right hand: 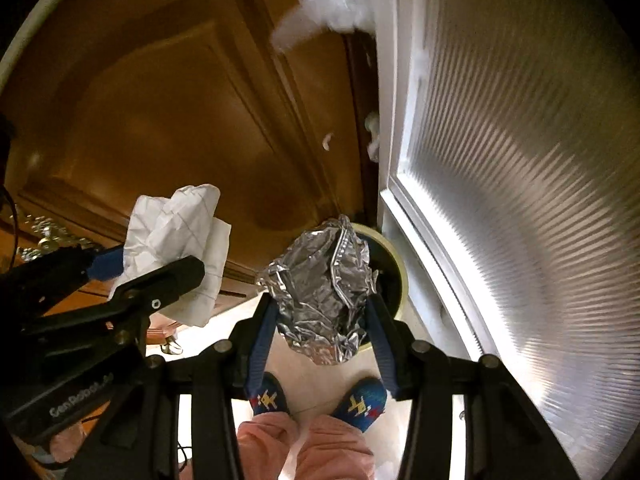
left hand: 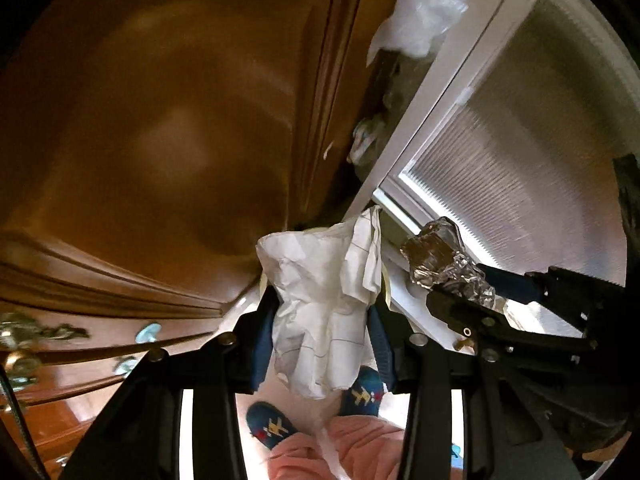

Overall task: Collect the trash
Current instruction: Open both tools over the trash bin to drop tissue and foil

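We're seeing two tools, both pointing steeply down toward the floor. The left tool (left hand: 320,340), black frame w/ 2 blue ribbed pads, is gripping 1 crumpled wad of white paper (left hand: 320,292) w/ faint ruled lines; the wad is creased, soft-edged, bulging above and hanging below the pads. The right tool (right hand: 320,320), same build, is clamping 1 crumpled ball of silver aluminium foil (right hand: 320,280), shiny, sharply wrinkled, w/ a ridged rim line across it. Both pieces are sitting between the pads, off the floor.

Just behind the foil we're spotting a round pale-yellow bin rim (right hand: 396,264), dark inside, standing on the floor next to the white-framed door w/ ribbed frosted glass (right hand: 520,160). To the left, a glossy brown wooden cabinet door (right hand: 180,100) w/ raised panel moulding is filling the view; ornate metal handles (left hand: 24,332) are showing on drawers lower down, count unclear. A clear crinkled plastic bag (left hand: 424,4) is hanging at the top, in the gap betw. cabinet and door.

Below we're counting 2 feet in blue patterned socks (right hand: 360,400) w/ yellow motifs, plus pink trouser legs (right hand: 304,448), on the pale tiled floor (right hand: 320,380).
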### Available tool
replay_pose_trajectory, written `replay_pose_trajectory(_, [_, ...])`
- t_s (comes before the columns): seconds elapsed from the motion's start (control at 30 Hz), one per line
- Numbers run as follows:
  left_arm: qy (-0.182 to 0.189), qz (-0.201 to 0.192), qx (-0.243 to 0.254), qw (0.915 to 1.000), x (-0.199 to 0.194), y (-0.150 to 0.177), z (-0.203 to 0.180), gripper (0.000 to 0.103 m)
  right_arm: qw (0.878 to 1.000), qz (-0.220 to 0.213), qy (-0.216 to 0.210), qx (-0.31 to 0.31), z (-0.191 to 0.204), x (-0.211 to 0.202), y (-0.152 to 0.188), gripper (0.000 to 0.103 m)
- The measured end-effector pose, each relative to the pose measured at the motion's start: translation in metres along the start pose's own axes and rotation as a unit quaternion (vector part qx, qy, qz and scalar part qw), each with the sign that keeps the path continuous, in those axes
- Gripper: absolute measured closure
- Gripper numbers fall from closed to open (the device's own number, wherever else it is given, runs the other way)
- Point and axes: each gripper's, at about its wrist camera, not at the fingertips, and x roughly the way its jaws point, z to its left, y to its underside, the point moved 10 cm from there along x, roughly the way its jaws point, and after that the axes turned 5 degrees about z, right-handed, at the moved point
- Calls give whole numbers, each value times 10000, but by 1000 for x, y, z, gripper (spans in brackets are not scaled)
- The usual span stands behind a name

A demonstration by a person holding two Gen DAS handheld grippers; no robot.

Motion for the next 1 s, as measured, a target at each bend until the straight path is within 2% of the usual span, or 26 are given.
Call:
replay_pose_trajectory(0.3, [87, 183, 64, 9998, 31, -11, 2, 56, 9995, 155, -169, 210, -13, 33, -1, 56])
replay_pose_trajectory(0.43, [140, 334, -18, 9993, 33, -13, 9, 43, 9994, 117, -186, 253, -17, 40, -11, 56])
replay_pose_trajectory(0.5, [74, 326, -69, 9994, 33, -14, 14, 36, 9996, 82, -140, 214, -19, 42, -14, 51])
replay_pose_trajectory(0.57, [69, 344, -102, 9993, 33, -14, 18, 20, 9997, 40, -78, 228, -22, 41, -16, 45])
replay_pose_trajectory(0.73, [-13, 334, -130, 9994, 32, -11, 22, 19, 9996, 59, 23, 261, -30, 37, -15, 44])
replay_pose_trajectory(1.0, [-45, 226, -175, 9996, 7, -2, 17, 18, 9995, 120, 99, 272, -21, 21, -3, 44])
